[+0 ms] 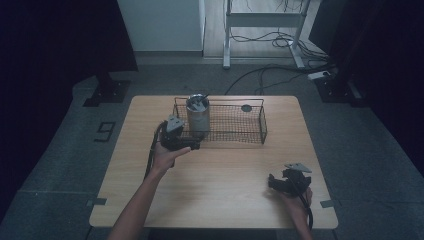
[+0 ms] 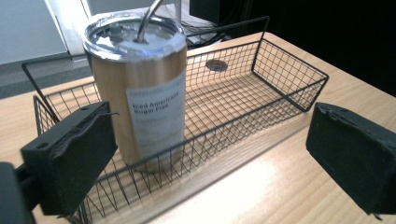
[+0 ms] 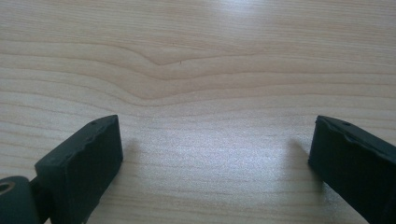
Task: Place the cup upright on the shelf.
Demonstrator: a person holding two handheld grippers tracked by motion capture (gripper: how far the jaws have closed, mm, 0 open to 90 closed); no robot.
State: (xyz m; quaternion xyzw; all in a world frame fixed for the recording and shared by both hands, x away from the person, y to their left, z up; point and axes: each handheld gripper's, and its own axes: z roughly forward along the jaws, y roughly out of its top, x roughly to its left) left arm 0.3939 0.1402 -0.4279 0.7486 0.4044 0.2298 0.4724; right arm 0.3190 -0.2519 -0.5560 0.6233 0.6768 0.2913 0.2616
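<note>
While the left gripper point(image 2: 205, 154) gapes just near of the black wire basket point(image 2: 280, 70), the copper-coloured lidded metal tumbler point(image 2: 140, 88) stands in its left end, seemingly untouched; the right gripper point(image 3: 215, 158) rests spread near-right.

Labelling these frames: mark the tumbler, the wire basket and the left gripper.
tumbler point(image 2: 140, 93): left gripper view, on its metal side wall.
wire basket point(image 2: 289, 70): left gripper view, on its far end wall.
left gripper point(image 1: 196, 143): high view, midway between its fingertips.

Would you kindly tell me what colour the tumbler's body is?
The tumbler has a metallic gold-bronze body with a white label, clearest in the left gripper view.
</note>
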